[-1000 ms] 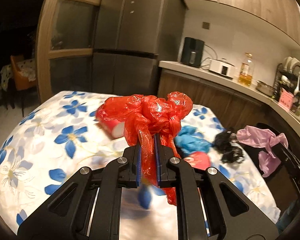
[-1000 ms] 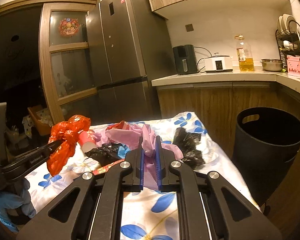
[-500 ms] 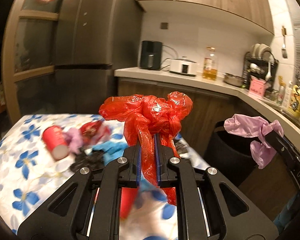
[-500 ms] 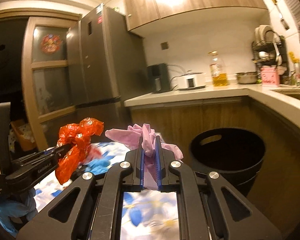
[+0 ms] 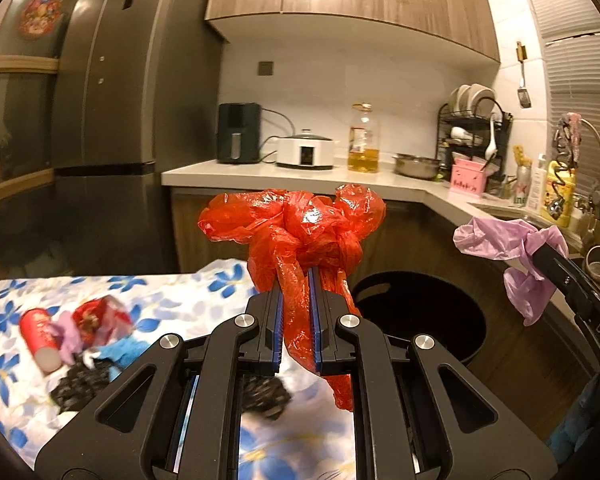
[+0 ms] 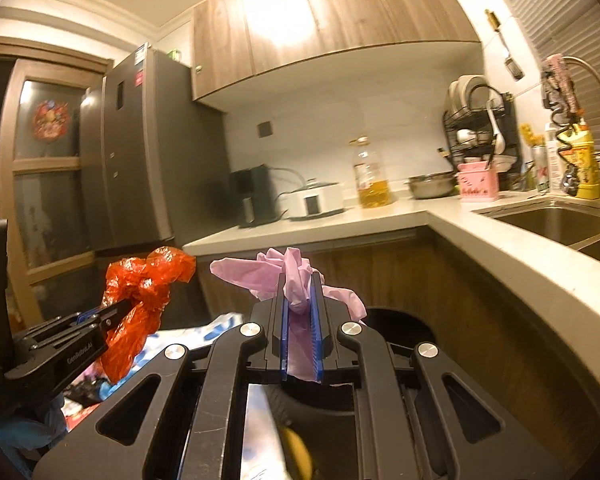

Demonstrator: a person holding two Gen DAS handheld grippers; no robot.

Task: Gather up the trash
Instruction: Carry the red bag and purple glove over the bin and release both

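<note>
Left gripper (image 5: 296, 320): your jaws were clamped on the red bag (image 5: 296, 232); crumpled bulk stood above the pads, a tail hung below them.
Right gripper (image 6: 300, 328): your jaws were clamped on the pink bag (image 6: 292, 276); wad stuck up between the blue pads, loose flaps out to both sides.
Red bag position: you held it up off the table (image 5: 172, 292), just left of the bin (image 5: 420, 312) in the left wrist view.
Pink bag position: you held it in the air, above the bin's near rim in the right wrist view; from the left wrist view it sat to the right of the bin, level with the counter (image 5: 300, 176).
Bin: black, round, upright, mouth open, standing between table edge and the wood cabinets.
Left on table: red cup (image 5: 40, 336) lying on its side, a red packet (image 5: 100, 316) next to it, blue and black scraps close by; blurred, so details unclear.
Table cover: white cloth with blue flowers.
Counter: oil bottle (image 5: 364, 140) and white cooker (image 5: 306, 154), well apart from both bags.
</note>
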